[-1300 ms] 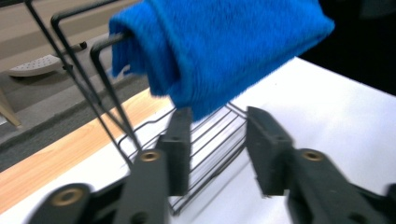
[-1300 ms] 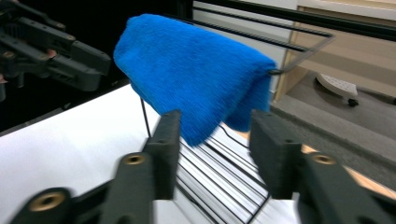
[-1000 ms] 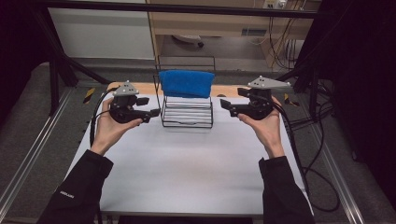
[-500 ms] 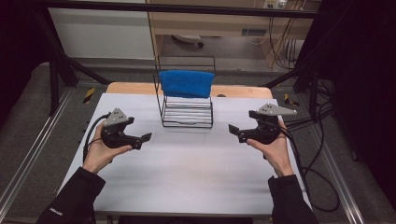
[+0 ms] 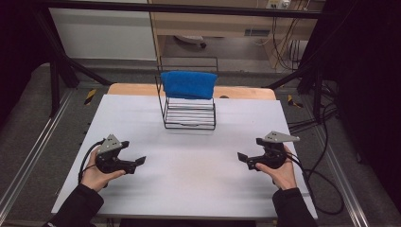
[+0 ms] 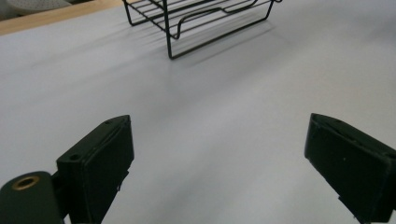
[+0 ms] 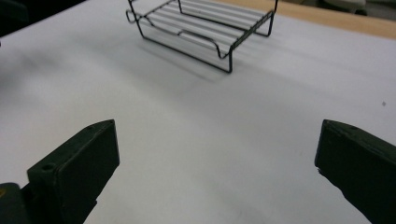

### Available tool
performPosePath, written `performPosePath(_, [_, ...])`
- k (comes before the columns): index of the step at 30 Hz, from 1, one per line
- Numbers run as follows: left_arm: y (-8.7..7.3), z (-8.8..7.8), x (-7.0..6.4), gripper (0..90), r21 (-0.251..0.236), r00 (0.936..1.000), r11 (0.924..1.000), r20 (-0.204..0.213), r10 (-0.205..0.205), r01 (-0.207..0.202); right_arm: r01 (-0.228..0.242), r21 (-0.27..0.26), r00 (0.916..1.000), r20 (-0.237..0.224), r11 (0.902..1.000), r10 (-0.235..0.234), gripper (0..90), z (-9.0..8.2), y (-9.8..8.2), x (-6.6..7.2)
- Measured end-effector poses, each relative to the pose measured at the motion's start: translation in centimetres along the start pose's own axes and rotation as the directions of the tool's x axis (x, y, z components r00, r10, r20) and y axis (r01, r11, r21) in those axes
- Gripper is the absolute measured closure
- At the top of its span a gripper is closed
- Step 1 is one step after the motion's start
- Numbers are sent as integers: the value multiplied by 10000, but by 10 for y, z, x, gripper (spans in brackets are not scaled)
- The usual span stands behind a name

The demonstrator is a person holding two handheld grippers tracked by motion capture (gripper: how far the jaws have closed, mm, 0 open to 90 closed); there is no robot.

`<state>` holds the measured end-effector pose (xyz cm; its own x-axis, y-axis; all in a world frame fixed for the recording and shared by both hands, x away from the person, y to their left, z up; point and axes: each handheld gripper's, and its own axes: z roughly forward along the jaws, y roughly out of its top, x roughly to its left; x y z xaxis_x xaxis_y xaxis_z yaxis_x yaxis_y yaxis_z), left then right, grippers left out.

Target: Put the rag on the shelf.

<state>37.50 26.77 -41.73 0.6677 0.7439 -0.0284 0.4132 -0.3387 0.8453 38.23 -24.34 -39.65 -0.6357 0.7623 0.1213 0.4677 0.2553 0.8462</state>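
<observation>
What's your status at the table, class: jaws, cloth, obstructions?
Left gripper and right gripper open, nothing between the jaws, low over the table. Blue cloth draped over the wire rack, untouched. Path to it unobstructed.

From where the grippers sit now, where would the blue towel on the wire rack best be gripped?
Probably at its two top corners, where the blue towel folds over the back rail of the wire rack. That draped edge stands clear above the table, so the left gripper and right gripper, both with jaws open, could each come in from its own side.
</observation>
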Motion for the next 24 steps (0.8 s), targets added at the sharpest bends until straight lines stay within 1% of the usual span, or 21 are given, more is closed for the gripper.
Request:
performPosePath(4, [-15,-1,3,83,193,10000,9998,-4,-59,59,109,270,9999,-105,9996,-106,6,-2,-20,-4])
performPosePath(6, [-21,-2,4,83,276,9999,9996,-16,-115,115,95,440,9998,-180,9990,-87,6,-3,-30,-5])
performPosePath(8, [-25,-3,5,83,367,10000,9993,19,-20,20,131,622,9997,-195,9980,-119,6,-3,-39,-6])
performPosePath(11, [-29,-6,5,83,313,10000,9995,70,-45,42,276,884,9995,-192,9957,-260,6,-5,-50,-8])
performPosePath(15, [-34,-9,6,82,276,10000,9996,22,-86,85,72,756,9997,-226,9971,-55,6,-11,-57,-10])
performPosePath(19, [-41,-10,6,82,386,9999,9992,25,-121,120,50,715,9998,-202,9974,-35,6,-14,-60,-10])
performPosePath(22, [-42,-11,6,82,407,9999,9991,-39,-123,125,13,701,9997,-252,9975,5,6,-14,-61,-9])
performPosePath(24, [-42,-11,6,83,391,9999,9992,-33,-100,101,123,781,9996,-275,9969,-101,6,-13,-61,-9])
